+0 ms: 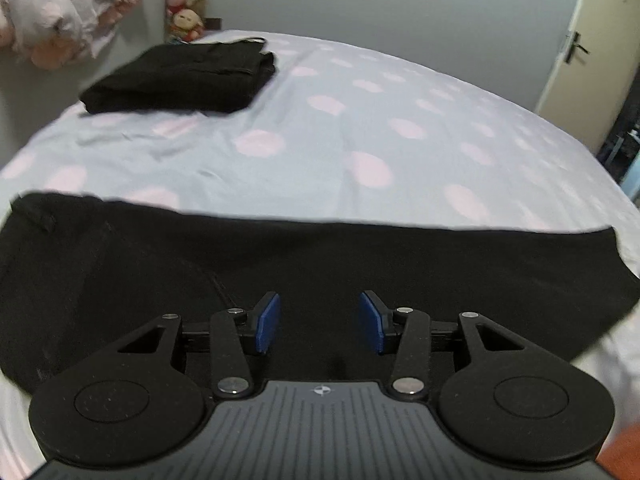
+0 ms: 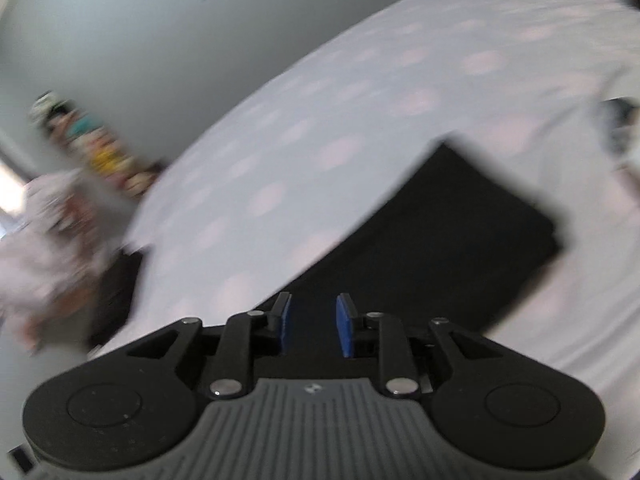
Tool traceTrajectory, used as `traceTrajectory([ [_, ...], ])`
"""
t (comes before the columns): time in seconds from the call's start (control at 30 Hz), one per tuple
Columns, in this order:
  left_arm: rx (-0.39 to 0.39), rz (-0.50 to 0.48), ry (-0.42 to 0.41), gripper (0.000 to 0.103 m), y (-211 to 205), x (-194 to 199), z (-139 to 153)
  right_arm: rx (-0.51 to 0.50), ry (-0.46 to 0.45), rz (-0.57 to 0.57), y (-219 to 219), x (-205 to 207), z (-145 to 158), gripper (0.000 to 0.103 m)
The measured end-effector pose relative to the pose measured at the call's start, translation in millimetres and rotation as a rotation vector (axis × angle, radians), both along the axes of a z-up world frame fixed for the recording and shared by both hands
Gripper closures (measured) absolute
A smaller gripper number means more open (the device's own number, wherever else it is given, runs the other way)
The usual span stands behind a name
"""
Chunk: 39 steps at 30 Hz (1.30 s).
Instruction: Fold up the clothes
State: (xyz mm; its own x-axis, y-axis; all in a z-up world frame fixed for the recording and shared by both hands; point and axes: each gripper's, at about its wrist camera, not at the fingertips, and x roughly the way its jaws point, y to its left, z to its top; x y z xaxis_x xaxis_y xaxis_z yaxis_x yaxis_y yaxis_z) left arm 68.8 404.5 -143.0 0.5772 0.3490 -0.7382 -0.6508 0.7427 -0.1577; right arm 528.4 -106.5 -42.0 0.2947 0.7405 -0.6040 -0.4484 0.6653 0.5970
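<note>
Two black garments lie on a spotted bed: one folded stack at upper left, one flat garment across the lower frame. The left gripper and the right gripper hover over the flat garment, jaws apart, holding nothing. Plush toys line the wall; a door stands at right.
</note>
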Motion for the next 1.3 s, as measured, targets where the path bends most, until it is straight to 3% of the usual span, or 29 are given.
traceTrajectory([
  [0.2, -0.049, -0.041, 0.001, 0.050, -20.5, -15.2, 4.0, 0.037, -0.011, 0.241, 70.9, -107.7, -13.1, 0.069],
  [0.37, -0.039, -0.009, 0.031, 0.050, -29.8, -34.0, 17.3, -0.046, 0.015, 0.357, 101.6, -166.2, -55.4, 0.068],
  [0.47, -0.018, -0.003, 0.043, 0.049, -37.7, -43.0, 28.8, -0.143, 0.029, 0.387, 116.8, -181.2, -65.8, 0.067],
  [0.6, -0.024, 0.019, 0.030, 0.049, -37.4, -49.2, 39.3, -0.080, 0.034, 0.453, 126.1, -184.2, -61.6, 0.063],
  [0.7, -0.061, 0.050, 0.019, 0.048, -32.5, -46.2, 37.0, -0.101, -0.018, 0.520, 136.4, -191.5, -67.7, 0.063],
  [0.8, -0.081, 0.021, 0.038, 0.048, -30.7, -30.3, 31.3, -0.154, -0.084, 0.608, 140.5, -193.4, -81.5, 0.063],
  [0.93, -0.077, -0.036, 0.072, 0.048, -30.6, -14.9, 24.0, -0.139, -0.044, 0.664, 142.7, -184.4, -87.3, 0.062],
  [1.17, -0.223, -0.004, 0.050, 0.055, -5.4, -38.2, -19.9, -0.221, -0.239, 0.794, 154.0, -233.2, -84.4, 0.063],
  [1.23, -0.255, 0.022, 0.027, 0.055, 2.1, -42.9, -22.7, -0.239, -0.267, 0.805, 157.7, -239.1, -85.3, 0.063],
  [1.3, -0.239, 0.023, -0.010, 0.055, 3.9, -43.4, -16.4, -0.279, -0.281, 0.804, 165.3, -242.7, -88.8, 0.065],
])
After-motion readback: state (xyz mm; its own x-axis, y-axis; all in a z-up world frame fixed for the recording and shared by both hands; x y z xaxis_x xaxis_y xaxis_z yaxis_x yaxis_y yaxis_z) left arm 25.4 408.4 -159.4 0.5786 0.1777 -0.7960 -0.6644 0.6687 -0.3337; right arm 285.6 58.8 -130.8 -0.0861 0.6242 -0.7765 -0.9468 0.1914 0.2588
